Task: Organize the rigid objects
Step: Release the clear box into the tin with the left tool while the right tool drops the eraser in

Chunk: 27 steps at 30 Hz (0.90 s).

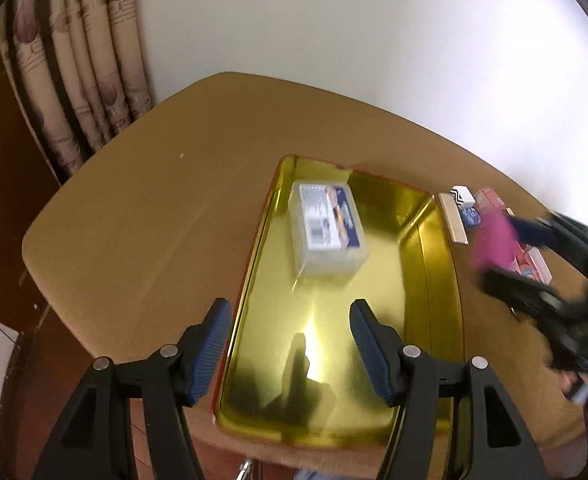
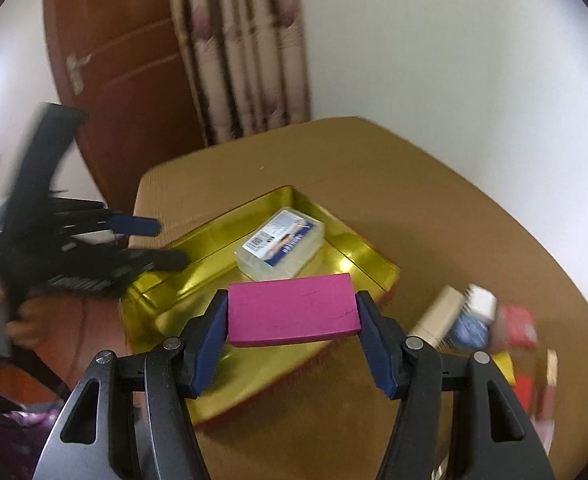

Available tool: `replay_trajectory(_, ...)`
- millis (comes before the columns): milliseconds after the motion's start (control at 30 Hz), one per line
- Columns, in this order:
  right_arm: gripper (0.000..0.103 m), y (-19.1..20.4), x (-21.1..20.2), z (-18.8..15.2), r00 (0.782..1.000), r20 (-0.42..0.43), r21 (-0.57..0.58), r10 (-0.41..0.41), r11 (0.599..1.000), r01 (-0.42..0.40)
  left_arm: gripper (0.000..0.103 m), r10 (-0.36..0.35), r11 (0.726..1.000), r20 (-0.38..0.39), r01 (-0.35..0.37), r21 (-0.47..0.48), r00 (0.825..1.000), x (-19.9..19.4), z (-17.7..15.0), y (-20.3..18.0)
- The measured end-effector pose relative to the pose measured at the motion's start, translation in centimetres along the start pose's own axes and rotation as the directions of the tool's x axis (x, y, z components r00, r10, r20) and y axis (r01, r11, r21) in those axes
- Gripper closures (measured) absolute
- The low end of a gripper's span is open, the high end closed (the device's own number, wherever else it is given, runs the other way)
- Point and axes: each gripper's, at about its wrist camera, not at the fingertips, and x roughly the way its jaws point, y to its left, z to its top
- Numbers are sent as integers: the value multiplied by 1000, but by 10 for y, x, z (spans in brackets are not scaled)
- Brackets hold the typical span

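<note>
Between ribbed blue gripper pads point(image 2: 210, 340), flat matte magenta block point(image 2: 292, 310)

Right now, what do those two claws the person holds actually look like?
Both look alike: the left claw and right claw each have black, angular plastic arms with triangular cut-outs, silver round pivot pins, and two fingers faced with ribbed blue pads. No cables show.

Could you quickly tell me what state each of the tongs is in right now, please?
Left tongs: open, holding nothing, above the gold tin tray.
Right tongs: shut on the pink block.
</note>
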Motion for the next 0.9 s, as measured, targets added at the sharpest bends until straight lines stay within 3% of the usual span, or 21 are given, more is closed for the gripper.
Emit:
replay_trajectory(233,45,-7,71,11,992,-122,-32,-33,999,30,40,-68,997,-9,68,-37,998,-2,-11,7)
replay_trajectory(533,43,-19,97,25,993,-118,31,-11,999,15,40,-87,996,-35,86,-39,996,9,-15,6)
replay_trajectory(633,35,-18,96,27,996,-89,50,-19,998,24,40,-81,996,-38,80,-31,996,11,-19,2)
replay_trajectory(733,33,-13,81,27,999,-20,79,-30,996,32,40,-68,998,-36,67,-21,997,12,-21,-1)
replay_trajectory(900,28,-10,18,-4,989,119,186,-87,980,64,40,-63,998,-19,63,13,998,10,-22,-9)
